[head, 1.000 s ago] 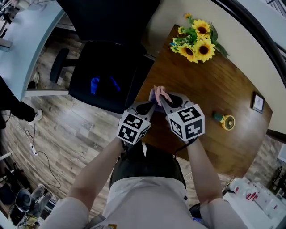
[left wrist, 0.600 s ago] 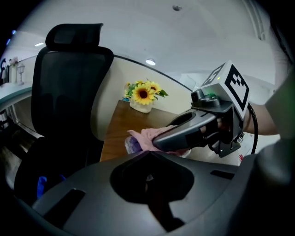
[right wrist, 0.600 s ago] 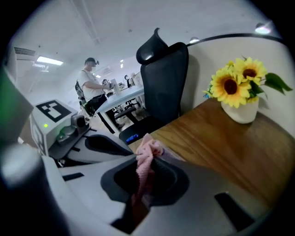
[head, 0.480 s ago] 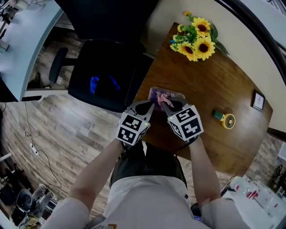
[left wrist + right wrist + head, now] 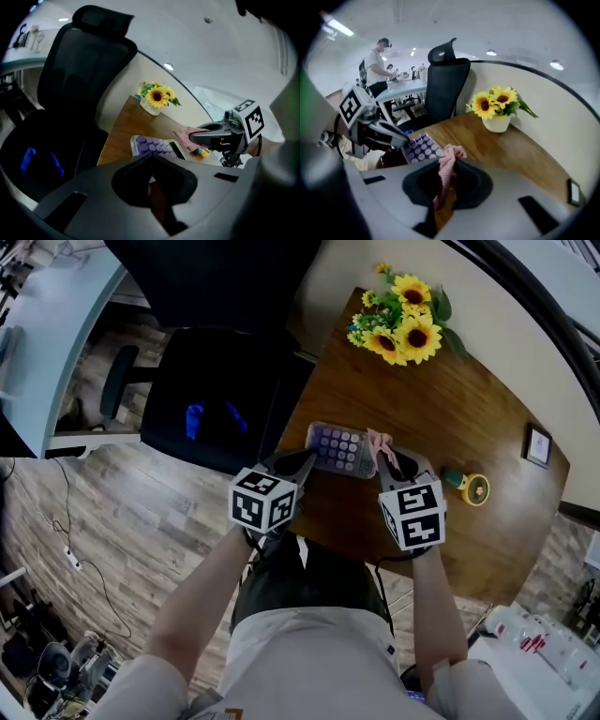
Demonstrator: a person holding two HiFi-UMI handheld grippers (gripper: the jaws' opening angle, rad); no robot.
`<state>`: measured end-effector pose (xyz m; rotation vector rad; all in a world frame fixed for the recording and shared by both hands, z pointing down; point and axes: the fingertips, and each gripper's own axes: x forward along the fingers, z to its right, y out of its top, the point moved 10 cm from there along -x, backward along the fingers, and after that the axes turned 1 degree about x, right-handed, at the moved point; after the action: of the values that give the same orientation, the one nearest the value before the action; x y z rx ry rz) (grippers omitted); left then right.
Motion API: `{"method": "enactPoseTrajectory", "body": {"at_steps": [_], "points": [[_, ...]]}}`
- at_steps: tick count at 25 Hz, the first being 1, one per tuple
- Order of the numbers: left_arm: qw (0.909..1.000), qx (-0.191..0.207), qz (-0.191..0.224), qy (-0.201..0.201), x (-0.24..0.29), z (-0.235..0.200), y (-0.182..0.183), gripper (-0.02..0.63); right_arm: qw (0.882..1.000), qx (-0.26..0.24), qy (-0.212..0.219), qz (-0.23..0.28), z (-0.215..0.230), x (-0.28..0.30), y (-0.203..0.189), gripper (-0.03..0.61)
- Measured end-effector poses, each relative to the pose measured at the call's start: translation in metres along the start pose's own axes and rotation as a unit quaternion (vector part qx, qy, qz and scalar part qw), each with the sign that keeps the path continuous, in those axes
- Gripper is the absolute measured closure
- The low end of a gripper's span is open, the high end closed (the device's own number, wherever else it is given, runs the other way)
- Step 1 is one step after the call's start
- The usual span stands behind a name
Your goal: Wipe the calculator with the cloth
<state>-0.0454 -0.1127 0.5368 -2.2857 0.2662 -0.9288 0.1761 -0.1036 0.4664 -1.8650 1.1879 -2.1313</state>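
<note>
Two grippers meet at the calculator (image 5: pixel 356 461): the left gripper (image 5: pixel 306 463) pinches its edge steady, the right gripper (image 5: pixel 392 463) clamps the pink cloth (image 5: pixel 379 442), best dragged flat across the keys (image 5: pixel 336 442).

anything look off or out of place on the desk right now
Nothing looks spilled or damaged. The only slightly odd thing is that the calculator lies flat close to the table edge beside the chair. The pink cloth is bunched in the shut right tongs, and the sunflower pot stands upright.
</note>
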Motion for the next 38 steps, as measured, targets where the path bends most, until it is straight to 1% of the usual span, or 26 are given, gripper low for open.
{"method": "enactPoseTrajectory", "body": {"at_steps": [1, 2, 4, 7, 9, 12, 17, 21, 25, 26, 28, 31, 33, 35, 38], "points": [[0.9998, -0.02, 0.001, -0.004, -0.002, -0.002, 0.001, 0.612, 1.0, 0.014, 0.011, 0.022, -0.002, -0.003, 0.005, 0.54], [0.9996, -0.027, -0.001, -0.006, -0.005, -0.003, 0.002, 0.612, 0.998, 0.027, 0.027, 0.043, -0.006, -0.005, 0.011, 0.54], [0.9998, -0.014, -0.009, -0.006, -0.009, -0.004, 0.003, 0.612, 0.994, 0.045, 0.063, 0.072, -0.019, -0.003, 0.021, 0.539], [0.9998, 0.003, -0.019, -0.008, -0.011, -0.003, -0.001, 0.611, 0.988, 0.063, 0.115, 0.087, -0.042, 0.014, 0.029, 0.538], [0.9998, 0.0, -0.017, -0.009, -0.011, -0.003, -0.004, 0.612, 0.986, 0.06, 0.134, 0.078, -0.058, 0.031, 0.029, 0.537], [0.9999, -0.007, -0.011, -0.006, -0.011, -0.004, -0.006, 0.611, 0.987, 0.057, 0.146, 0.047, -0.075, 0.053, 0.023, 0.537], [0.9999, -0.007, -0.006, -0.004, -0.01, -0.005, -0.007, 0.611, 0.985, 0.066, 0.157, 0.025, -0.071, 0.056, 0.005, 0.537], [1.0, 0.0, -0.007, -0.002, -0.009, -0.005, -0.008, 0.611, 0.987, 0.075, 0.139, 0.009, -0.054, 0.045, -0.01, 0.537], [0.999, 0.04, -0.02, 0.009, -0.008, -0.002, -0.006, 0.611, 0.99, 0.101, 0.103, -0.01, -0.032, 0.033, -0.026, 0.537], [0.9988, 0.04, -0.022, 0.013, -0.007, -0.001, -0.006, 0.611, 0.99, 0.106, 0.092, -0.016, -0.027, 0.029, -0.031, 0.538], [0.9991, 0.029, -0.026, 0.019, -0.007, -0.001, -0.006, 0.611, 0.99, 0.116, 0.077, -0.024, -0.019, 0.021, -0.036, 0.54], [0.9992, 0.012, -0.034, 0.019, -0.008, -0.002, -0.005, 0.611, 0.994, 0.093, 0.046, -0.038, -0.013, 0.007, -0.036, 0.538], [0.9987, 0.01, -0.043, 0.023, -0.009, -0.001, 0.0, 0.611, 0.996, 0.079, 0.022, -0.039, -0.006, -0.002, -0.036, 0.538], [0.998, 0.03, -0.046, 0.032, -0.016, 0.001, 0.008, 0.612, 0.996, 0.079, 0.006, -0.034, 0.002, -0.013, -0.035, 0.538], [0.9958, 0.065, -0.04, 0.05, -0.036, 0.001, 0.023, 0.612, 0.996, 0.086, -0.002, -0.012, 0.011, -0.039, -0.023, 0.538]]}}
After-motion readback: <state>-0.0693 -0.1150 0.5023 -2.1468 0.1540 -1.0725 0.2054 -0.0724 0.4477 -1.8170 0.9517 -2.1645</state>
